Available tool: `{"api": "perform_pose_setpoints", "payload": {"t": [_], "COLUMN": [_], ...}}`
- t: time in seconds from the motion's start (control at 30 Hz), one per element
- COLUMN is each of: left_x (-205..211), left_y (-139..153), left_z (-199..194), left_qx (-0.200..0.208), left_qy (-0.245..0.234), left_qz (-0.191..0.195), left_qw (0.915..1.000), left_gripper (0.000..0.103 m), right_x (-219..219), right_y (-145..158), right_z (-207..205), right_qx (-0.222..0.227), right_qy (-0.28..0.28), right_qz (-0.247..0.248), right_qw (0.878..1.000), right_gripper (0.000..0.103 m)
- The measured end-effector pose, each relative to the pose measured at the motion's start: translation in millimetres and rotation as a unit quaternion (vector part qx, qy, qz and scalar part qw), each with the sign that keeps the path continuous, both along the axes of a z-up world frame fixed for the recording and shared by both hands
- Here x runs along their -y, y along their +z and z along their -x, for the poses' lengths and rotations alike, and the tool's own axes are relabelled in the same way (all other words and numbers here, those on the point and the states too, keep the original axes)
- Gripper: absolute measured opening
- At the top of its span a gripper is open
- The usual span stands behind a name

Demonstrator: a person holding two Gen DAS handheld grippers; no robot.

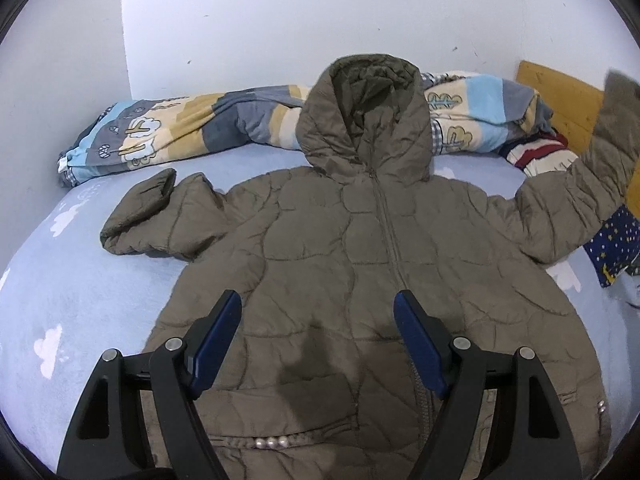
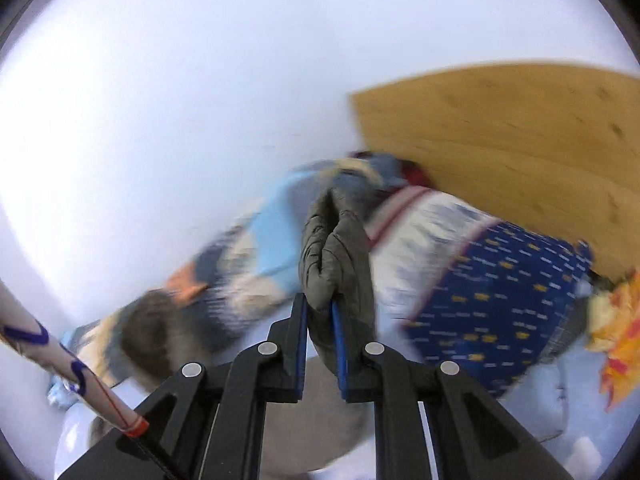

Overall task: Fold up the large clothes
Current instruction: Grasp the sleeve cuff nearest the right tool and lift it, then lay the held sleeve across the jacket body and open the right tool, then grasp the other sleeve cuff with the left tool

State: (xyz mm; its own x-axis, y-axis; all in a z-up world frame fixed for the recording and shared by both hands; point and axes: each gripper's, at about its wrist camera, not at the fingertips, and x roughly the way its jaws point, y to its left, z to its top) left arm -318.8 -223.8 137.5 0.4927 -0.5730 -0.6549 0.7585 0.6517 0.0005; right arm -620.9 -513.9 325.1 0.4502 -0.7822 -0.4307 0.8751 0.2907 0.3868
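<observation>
Left wrist: olive jacket (image 1: pixel 328 240) flat on bed (image 1: pixel 80 280), bare sheet along its left edge; left gripper (image 1: pixel 318 308) spread wide, empty, above hem. Right wrist: right gripper (image 2: pixel 320 308) clamped on sleeve cuff (image 2: pixel 332 248), lifted near headboard (image 2: pixel 520 140).

1. Ahead of me stands a plain white wall (image 1: pixel 280 20), matte, with a few small dark specks scattered over it.
2. To the left a second wall face (image 1: pixel 60 92) meets it at a vertical edge and lies in greyer shade.
3. Below me spreads a bed sheet (image 1: pixel 80 280) of pale blue, printed with white cloud shapes.
4. A rolled quilt (image 1: pixel 192 120) in blue, cream and tan stripes lies along the foot of the wall.
5. At the right a light wooden headboard (image 2: pixel 520 140) rises, its grain knotted.
6. Beside it sits a navy pillow (image 2: pixel 500 300) dotted with yellow stars.
7. The light is even and cool.
</observation>
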Motion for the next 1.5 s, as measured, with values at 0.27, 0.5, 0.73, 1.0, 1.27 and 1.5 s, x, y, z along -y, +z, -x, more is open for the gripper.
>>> {"api": "perform_pose_setpoints", "payload": {"t": [0.27, 0.5, 0.73, 1.0, 1.27, 1.5], "left_x": [-30.0, -49.3, -55.4, -51.4, -49.1, -42.9], "left_y": [10.7, 10.1, 1.2, -7.6, -13.0, -19.8], "left_z": [-24.9, -49.4, -62.4, -71.2, -73.9, -70.9], "left_qx": [-0.019, -0.046, -0.069, -0.082, -0.087, -0.091], "left_qy": [0.031, 0.062, 0.080, 0.087, 0.089, 0.083], "left_qz": [0.015, 0.024, 0.017, 0.008, 0.003, -0.010], "left_qw": [0.9992, 0.9968, 0.9943, 0.9928, 0.9922, 0.9924], "left_gripper": [0.078, 0.078, 0.078, 0.078, 0.078, 0.078], "right_x": [-80.1, -112.7, -127.5, -141.6, -140.3, -74.8], "right_y": [27.2, -19.1, -105.3, -199.2, -193.1, -192.4], "right_z": [-135.7, -237.5, -332.7, -395.0, -378.9, -309.9], "right_qx": [-0.005, 0.001, -0.033, -0.072, -0.075, -0.132], "right_qy": [0.144, 0.240, 0.292, 0.334, 0.378, 0.249], "right_qz": [0.008, -0.045, -0.120, -0.184, -0.174, -0.158], "right_qw": [0.989, 0.970, 0.948, 0.922, 0.906, 0.946], "right_gripper": [0.013, 0.012, 0.012, 0.013, 0.059, 0.064]}}
